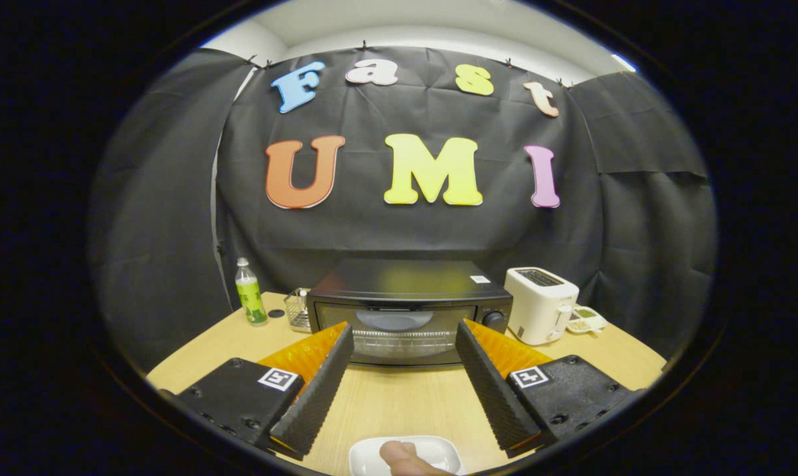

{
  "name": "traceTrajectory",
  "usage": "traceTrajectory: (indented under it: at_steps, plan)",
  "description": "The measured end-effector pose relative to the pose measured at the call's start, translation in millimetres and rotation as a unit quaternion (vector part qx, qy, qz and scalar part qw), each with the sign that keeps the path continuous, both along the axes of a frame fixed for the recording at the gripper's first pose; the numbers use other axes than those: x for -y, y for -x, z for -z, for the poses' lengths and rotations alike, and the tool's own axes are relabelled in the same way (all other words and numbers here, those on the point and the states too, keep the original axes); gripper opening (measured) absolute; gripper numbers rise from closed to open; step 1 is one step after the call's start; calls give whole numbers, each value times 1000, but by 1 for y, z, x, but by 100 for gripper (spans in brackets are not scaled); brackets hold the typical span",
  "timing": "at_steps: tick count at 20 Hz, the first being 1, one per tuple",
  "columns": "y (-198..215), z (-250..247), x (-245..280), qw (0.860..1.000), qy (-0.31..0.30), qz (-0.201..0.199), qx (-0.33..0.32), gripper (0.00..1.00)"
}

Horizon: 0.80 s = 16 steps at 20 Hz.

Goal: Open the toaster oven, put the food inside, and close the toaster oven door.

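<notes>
The wooden surface (399,396) carries an oven (408,311), toaster (541,304), bottle (250,292), basket (298,309), tray (587,320) and plate (438,453).

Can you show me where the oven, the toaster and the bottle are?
Black toaster oven (408,281): gripper view, flat top panel, beyond the open jaws.
White pop-up toaster (537,311): gripper view, front side.
Clear plastic bottle with green label (251,303): gripper view, label.

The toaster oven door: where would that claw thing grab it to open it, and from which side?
Probably the top edge of the toaster oven door, approached straight from the front. The glass front faces the open gripper, and the door looks hinged along the bottom, so it should fold down toward the table. I cannot make out a distinct handle. The knob sits beside the door, so keep off it.
</notes>
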<state>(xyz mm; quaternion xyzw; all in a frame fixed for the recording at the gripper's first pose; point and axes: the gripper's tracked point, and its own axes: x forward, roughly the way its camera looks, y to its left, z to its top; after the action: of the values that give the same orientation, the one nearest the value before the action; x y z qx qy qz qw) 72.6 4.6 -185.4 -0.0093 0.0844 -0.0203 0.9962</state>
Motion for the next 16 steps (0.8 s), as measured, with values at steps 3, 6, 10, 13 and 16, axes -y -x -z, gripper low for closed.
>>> traceTrajectory:
  at_steps: [3,6,10,13,16]
  plan:
    - [26,-37,-3,1000,-10,1,20,100]
    - [54,-77,-5,999,-14,-1,51,100]
    - [89,-120,4,997,2,16,70,100]
    - [108,-160,3,995,-14,8,96,100]
    - [123,-182,6,995,-21,-1,98,100]
